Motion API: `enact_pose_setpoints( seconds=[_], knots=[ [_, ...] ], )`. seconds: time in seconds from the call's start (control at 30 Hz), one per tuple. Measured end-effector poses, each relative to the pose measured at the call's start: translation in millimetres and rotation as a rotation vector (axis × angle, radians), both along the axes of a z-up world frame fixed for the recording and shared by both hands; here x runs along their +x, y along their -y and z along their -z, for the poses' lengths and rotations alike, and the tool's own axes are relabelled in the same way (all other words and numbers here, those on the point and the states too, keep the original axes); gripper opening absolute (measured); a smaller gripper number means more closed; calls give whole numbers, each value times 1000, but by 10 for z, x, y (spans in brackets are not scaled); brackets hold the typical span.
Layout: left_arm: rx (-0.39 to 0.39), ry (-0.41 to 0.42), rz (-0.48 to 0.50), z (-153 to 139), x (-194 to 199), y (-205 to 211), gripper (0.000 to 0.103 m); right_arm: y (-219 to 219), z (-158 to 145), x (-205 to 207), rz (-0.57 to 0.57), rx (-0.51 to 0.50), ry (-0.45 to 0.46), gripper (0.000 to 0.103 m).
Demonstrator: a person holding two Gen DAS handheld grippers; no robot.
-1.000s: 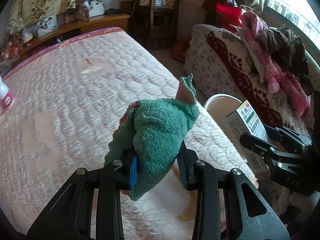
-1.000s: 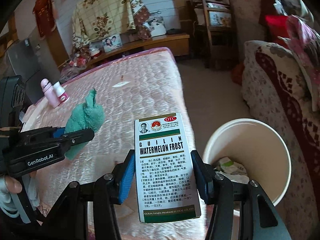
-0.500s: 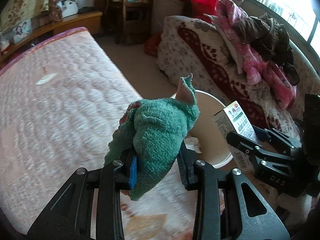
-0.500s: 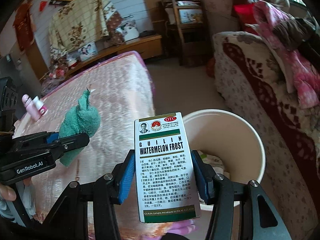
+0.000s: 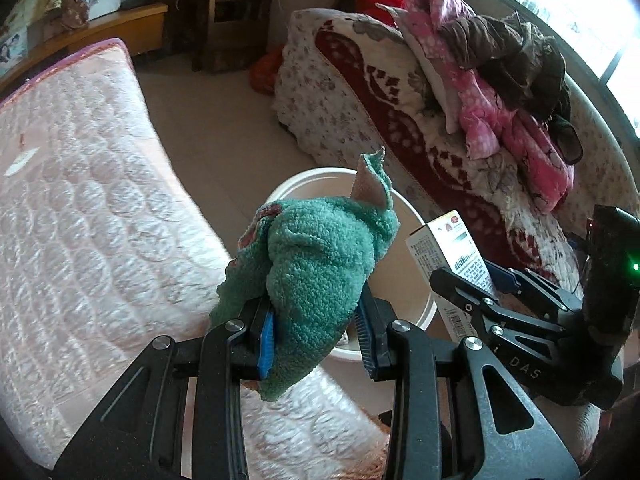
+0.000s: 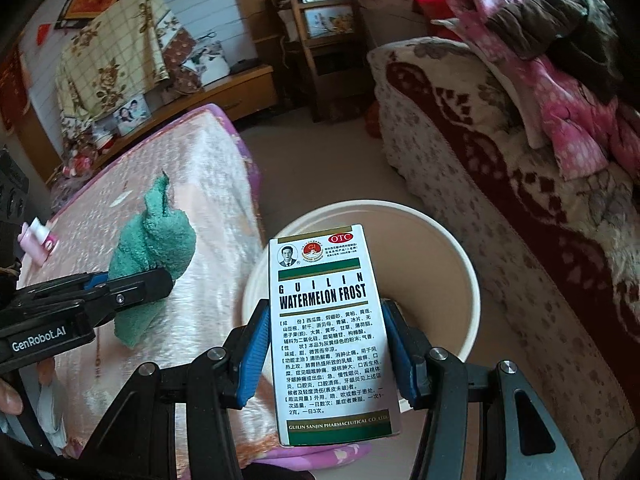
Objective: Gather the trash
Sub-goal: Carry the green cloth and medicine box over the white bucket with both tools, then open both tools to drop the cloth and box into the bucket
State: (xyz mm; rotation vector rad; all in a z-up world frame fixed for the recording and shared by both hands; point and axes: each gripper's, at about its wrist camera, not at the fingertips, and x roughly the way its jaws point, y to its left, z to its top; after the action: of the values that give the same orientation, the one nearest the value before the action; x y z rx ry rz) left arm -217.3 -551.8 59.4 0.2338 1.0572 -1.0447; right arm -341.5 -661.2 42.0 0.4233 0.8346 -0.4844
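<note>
My left gripper (image 5: 316,324) is shut on a crumpled green cloth (image 5: 320,264) and holds it at the bed's edge, just short of the white bucket (image 5: 320,178) on the floor. It also shows in the right wrist view (image 6: 132,288) with the cloth (image 6: 156,240). My right gripper (image 6: 324,344) is shut on a white medicine box (image 6: 328,328) printed "Watermelon Frost", upright above the bucket (image 6: 452,248). The box (image 5: 448,248) and right gripper (image 5: 476,284) show at the right of the left wrist view.
A pink quilted bed (image 5: 88,208) lies to the left. A patterned sofa (image 5: 380,100) piled with pink and dark clothes (image 5: 500,80) stands to the right. Bare floor (image 5: 224,128) runs between them. Small pink bottles (image 6: 36,240) lie on the bed. Wooden furniture (image 6: 320,28) stands behind.
Both grippers have swung right, away from the bed and towards the bucket. The box now stands over the bucket's opening, the cloth near its rim. Both stay held.
</note>
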Motion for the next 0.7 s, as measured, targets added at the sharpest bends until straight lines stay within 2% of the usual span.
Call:
enact_pose_setpoints(
  seconds=[0.2, 0.43, 0.47, 0.57, 0.6, 0.7],
  knots=[
    [-2, -34, 18, 80, -25, 127, 32, 142, 89, -38, 42, 15, -13, 52],
    [-22, -39, 38, 121, -35, 159, 38, 196, 146, -43, 59, 16, -24, 53],
    [-26, -39, 39, 122, -36, 166, 40, 194, 152, -38, 59, 14, -26, 55],
    [-49, -36, 51, 106, -34, 161, 53, 185, 153, -47, 73, 11, -18, 73],
    [-56, -31, 50, 92, -34, 151, 57, 187, 149, -51, 75, 14, -14, 73],
    [-65, -16, 43, 54, -39, 125, 59, 180, 145, -64, 74, 19, -10, 73]
  ],
)
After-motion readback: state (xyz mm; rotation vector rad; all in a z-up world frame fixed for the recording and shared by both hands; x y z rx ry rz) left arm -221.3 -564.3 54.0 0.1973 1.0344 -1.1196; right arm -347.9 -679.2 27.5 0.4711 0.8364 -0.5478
